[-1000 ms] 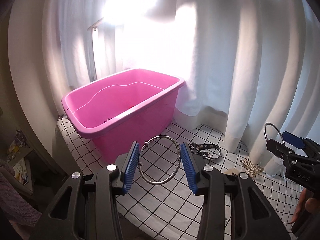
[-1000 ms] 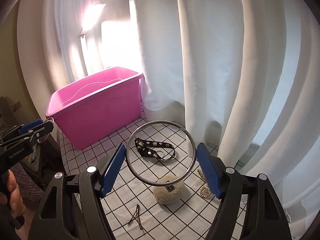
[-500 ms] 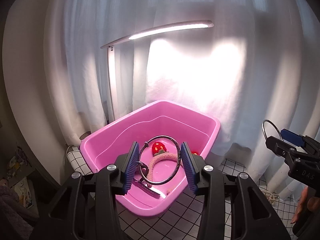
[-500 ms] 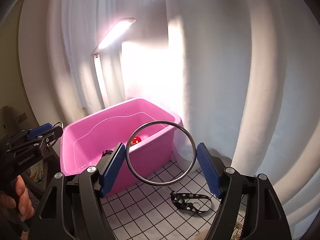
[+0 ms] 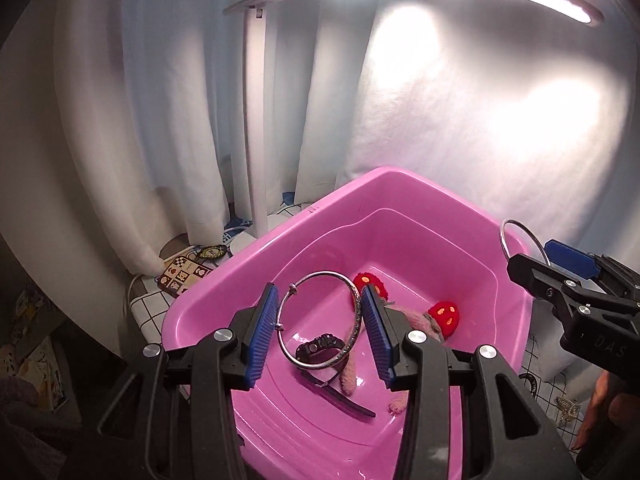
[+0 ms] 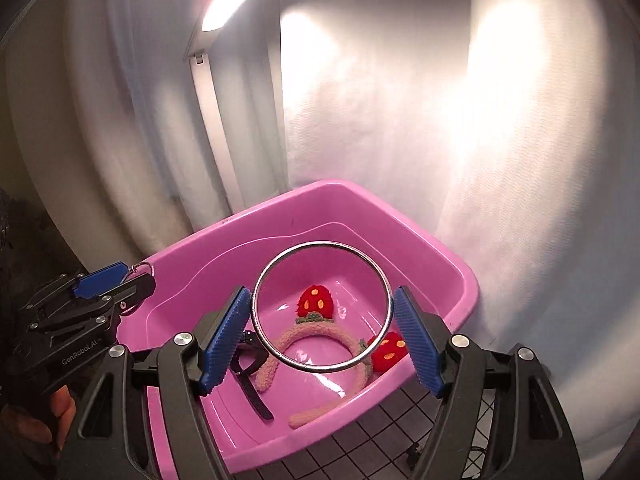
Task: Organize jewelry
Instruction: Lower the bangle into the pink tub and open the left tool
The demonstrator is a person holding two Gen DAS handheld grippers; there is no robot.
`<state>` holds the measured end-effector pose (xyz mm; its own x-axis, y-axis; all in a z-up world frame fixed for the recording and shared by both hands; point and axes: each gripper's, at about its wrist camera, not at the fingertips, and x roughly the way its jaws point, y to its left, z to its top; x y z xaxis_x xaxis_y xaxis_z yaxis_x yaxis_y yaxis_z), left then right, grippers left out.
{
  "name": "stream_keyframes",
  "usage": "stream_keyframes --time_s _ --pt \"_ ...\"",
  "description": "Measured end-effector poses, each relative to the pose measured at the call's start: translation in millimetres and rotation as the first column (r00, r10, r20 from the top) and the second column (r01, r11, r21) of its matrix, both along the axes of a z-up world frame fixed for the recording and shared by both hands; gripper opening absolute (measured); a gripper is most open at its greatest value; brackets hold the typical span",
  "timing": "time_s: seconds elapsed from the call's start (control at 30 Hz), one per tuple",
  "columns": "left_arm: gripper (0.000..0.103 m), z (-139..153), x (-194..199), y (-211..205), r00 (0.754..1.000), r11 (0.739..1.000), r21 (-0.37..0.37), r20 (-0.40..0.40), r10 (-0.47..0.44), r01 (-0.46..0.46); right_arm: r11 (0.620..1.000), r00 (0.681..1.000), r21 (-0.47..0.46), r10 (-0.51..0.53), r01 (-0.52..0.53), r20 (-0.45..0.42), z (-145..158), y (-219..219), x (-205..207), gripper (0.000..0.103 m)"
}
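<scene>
A thin silver bangle with a small clasp (image 5: 320, 321) sits clamped between the blue ribbed pads of the left gripper (image 5: 320, 330), low in the frame's centre, hanging over the pink plastic tub (image 5: 280, 240). The right gripper (image 6: 322, 338) pinches a larger plain silver ring (image 6: 321, 306) across its width, jaws spread wide, also above the tub. The left view alone shows a black wristwatch (image 5: 320, 347) on the tub floor and a checkered card (image 5: 182, 272) at middle left; the right view shows the whole fuzzy pink headband with red strawberries (image 6: 316, 334).
</scene>
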<state>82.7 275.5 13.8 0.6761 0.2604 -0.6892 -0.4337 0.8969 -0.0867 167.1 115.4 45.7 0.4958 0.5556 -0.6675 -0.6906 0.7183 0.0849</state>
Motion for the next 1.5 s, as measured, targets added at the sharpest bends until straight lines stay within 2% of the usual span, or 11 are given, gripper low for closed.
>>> stream_keyframes --time_s 0.3,0.53,0.63,0.83,1.03,1.1,1.17,1.2,1.3,1.5 --pt "0.042 -36 37 19 0.986 0.998 -0.07 -0.167 -0.01 -0.002 0.995 0.988 -0.096 -0.005 -0.01 -0.154 -36 46 47 0.071" --pt "0.042 -52 50 31 0.966 0.993 -0.113 -0.26 0.008 -0.038 0.986 0.976 -0.166 -0.011 -0.025 -0.216 -57 62 64 0.071" --pt "0.042 -55 53 35 0.961 0.989 -0.137 -0.275 0.006 -0.046 0.981 0.973 -0.189 -0.014 -0.031 -0.232 -65 70 69 0.071" --pt "0.042 -58 56 39 0.952 0.988 -0.137 -0.306 0.022 -0.067 0.975 0.966 -0.223 -0.034 -0.025 -0.258 -73 77 79 0.071" --pt "0.043 -63 58 43 0.942 0.983 -0.164 -0.336 0.028 -0.088 0.975 0.951 -0.224 -0.06 -0.01 -0.303 -78 76 85 0.071" --pt "0.05 -63 57 43 0.94 0.983 -0.16 -0.34 0.035 -0.094 0.973 0.946 -0.23 -0.073 -0.001 -0.316 -81 76 88 0.071" --pt "0.083 -61 57 44 0.939 0.982 -0.161 -0.34 0.043 -0.103 0.973 0.943 -0.229 -0.081 0.005 -0.323 -82 75 89 0.071" --pt "0.087 -59 56 44 0.943 0.981 -0.158 -0.329 0.05 -0.108 0.974 0.942 -0.228 -0.085 0.009 -0.325 -82 75 89 0.072" --pt "0.088 -55 54 44 0.946 0.984 -0.139 -0.318 0.062 -0.112 0.973 0.939 -0.23 -0.098 0.02 -0.329 -82 75 91 0.072" --pt "0.088 -58 52 44 0.943 0.982 -0.152 -0.328 0.06 -0.116 0.972 0.945 -0.233 -0.1 0.026 -0.312 -85 76 90 0.072"
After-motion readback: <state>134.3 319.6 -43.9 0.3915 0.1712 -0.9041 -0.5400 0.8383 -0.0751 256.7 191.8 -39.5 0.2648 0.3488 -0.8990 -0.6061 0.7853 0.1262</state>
